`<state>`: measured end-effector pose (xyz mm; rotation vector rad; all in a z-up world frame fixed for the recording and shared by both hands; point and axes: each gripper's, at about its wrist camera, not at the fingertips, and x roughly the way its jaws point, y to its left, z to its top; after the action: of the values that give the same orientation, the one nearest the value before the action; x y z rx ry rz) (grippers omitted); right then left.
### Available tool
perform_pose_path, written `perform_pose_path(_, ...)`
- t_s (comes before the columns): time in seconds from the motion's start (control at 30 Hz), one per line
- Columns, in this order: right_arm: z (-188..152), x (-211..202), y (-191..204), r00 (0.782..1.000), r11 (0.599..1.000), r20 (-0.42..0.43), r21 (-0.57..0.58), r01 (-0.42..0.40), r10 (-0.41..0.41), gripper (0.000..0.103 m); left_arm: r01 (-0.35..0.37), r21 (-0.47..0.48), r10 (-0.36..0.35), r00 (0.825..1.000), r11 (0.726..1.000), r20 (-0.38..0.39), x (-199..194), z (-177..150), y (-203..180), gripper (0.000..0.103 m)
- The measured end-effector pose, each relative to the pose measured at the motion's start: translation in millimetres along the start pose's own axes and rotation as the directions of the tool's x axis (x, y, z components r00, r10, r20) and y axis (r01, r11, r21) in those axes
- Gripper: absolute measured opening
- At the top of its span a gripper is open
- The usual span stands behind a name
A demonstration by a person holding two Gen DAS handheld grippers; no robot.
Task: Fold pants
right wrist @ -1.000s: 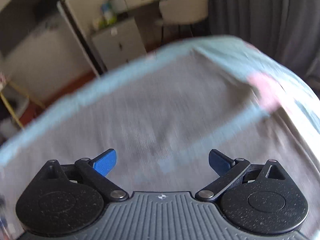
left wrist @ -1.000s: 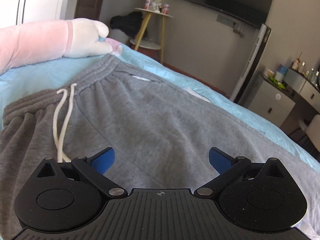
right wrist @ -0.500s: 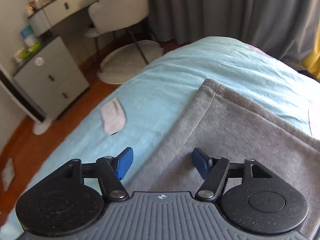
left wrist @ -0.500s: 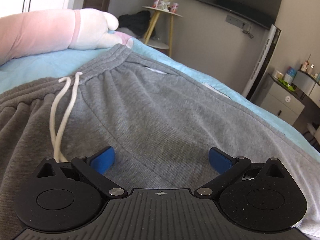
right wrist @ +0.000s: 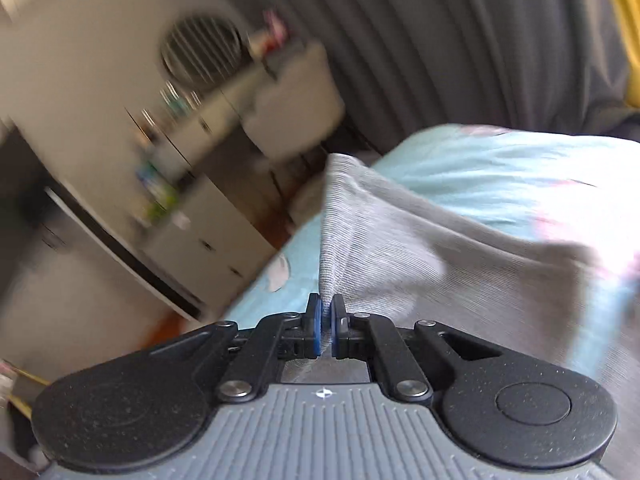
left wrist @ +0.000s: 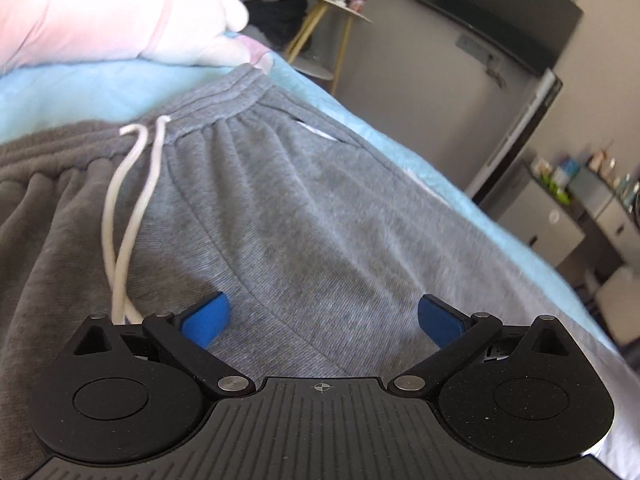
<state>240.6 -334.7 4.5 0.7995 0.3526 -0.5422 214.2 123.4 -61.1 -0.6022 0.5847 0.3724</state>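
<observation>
Grey sweatpants (left wrist: 304, 216) lie spread on a light blue bed (left wrist: 72, 88), waistband (left wrist: 216, 100) at the far end with a white drawstring (left wrist: 132, 200) trailing toward me. My left gripper (left wrist: 320, 316) is open and empty, low over the upper leg area. In the right wrist view, my right gripper (right wrist: 326, 328) is shut on the edge of a pant leg (right wrist: 400, 240) near its hem and holds the cloth lifted off the bed (right wrist: 500, 160); the view is blurred.
A pink and white plush pillow (left wrist: 100, 20) lies beyond the waistband. Past the bed edge stand a small round side table (left wrist: 340, 12), a wall TV (left wrist: 488, 12), white drawers (left wrist: 556, 224) and a white chair (right wrist: 292, 108) by grey curtains (right wrist: 460, 40).
My right gripper closed on the pant leg's edge and lifted it. My left gripper stayed open and moved slightly closer to the waistband.
</observation>
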Motion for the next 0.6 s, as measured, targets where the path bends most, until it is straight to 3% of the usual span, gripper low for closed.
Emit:
perform_pose_path(0.1, -36, -88, -46, 0.999, 0.998, 0.024, 0.052, -0.031, 0.030, 0.004, 0.032, -0.006, -0.032, 0.999, 0.999, -0.020, -4, 1, 0, 0.103)
perform_pose_path(0.2, -66, -132, -96, 1.000, 0.994, -0.007, 0.108, -0.008, 0.009, 0.004, 0.120, -0.041, -0.122, 0.991, 0.992, -0.061, -7, 4, -3, 0.103)
perform_pose_path(0.27, -72, -135, -119, 0.998, 0.991, -0.058, 0.125, 0.040, -0.033, 0.004, 0.196, -0.053, -0.200, 0.976, 0.979, -0.091, -6, 5, -8, 0.103)
perform_pose_path(0.4, -79, -125, -138, 0.994, 0.982, -0.106, 0.191, 0.001, 0.019, 0.013, 0.318, -0.128, -0.336, 0.929, 0.939, -0.154, 9, 18, -19, 0.103)
perform_pose_path(0.53, -82, -108, -149, 0.987, 0.961, -0.128, 0.271, -0.064, 0.102, 0.030, 0.354, -0.159, -0.377, 0.913, 0.922, -0.157, 38, 41, -34, 0.101)
perform_pose_path(0.6, -84, -101, -150, 0.984, 0.949, -0.122, 0.302, -0.091, 0.133, 0.031, 0.367, -0.187, -0.399, 0.897, 0.911, -0.187, 62, 50, -45, 0.088)
